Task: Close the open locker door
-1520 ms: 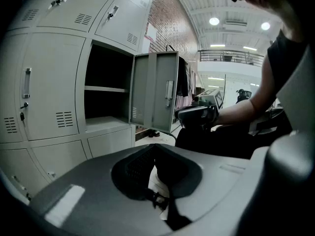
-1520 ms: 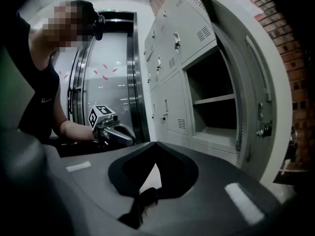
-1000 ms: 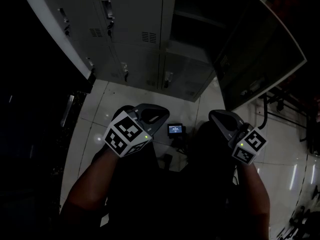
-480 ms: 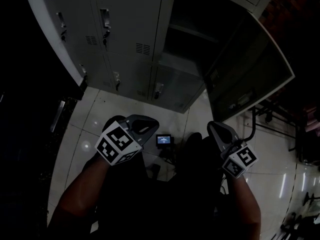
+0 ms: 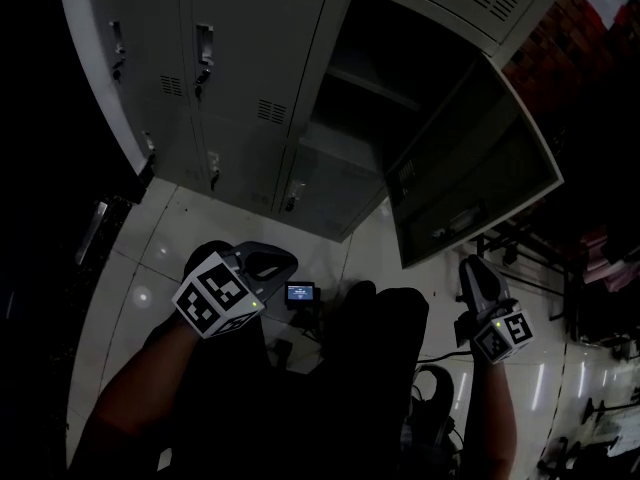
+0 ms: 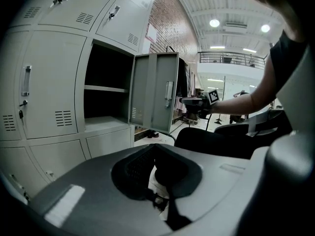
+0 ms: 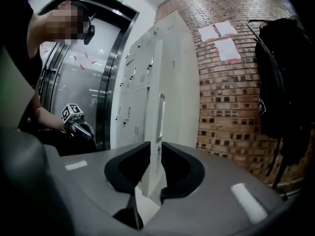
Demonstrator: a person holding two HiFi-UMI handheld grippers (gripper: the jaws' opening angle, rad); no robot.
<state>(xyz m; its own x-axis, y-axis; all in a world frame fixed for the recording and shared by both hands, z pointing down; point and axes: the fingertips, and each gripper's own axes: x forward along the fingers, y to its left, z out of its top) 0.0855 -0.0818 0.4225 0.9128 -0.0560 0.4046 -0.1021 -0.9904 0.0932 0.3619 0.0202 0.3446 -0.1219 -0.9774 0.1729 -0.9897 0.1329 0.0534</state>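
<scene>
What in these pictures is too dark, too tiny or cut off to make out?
- Left gripper view: the back of the open locker is lost in shadow.
- Right gripper view: the locker door shows nearly edge-on, so its faces are barely seen.
- Right gripper view: print on the papers on the brick wall is too small to read.
- Head view: the small screen on the floor is too dim and small to read.

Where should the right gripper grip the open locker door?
Grip the free vertical edge by the handle, coming straight at it: the locker door faces the right gripper edge-on, a thin sheet lined up between its open jaws.
</scene>
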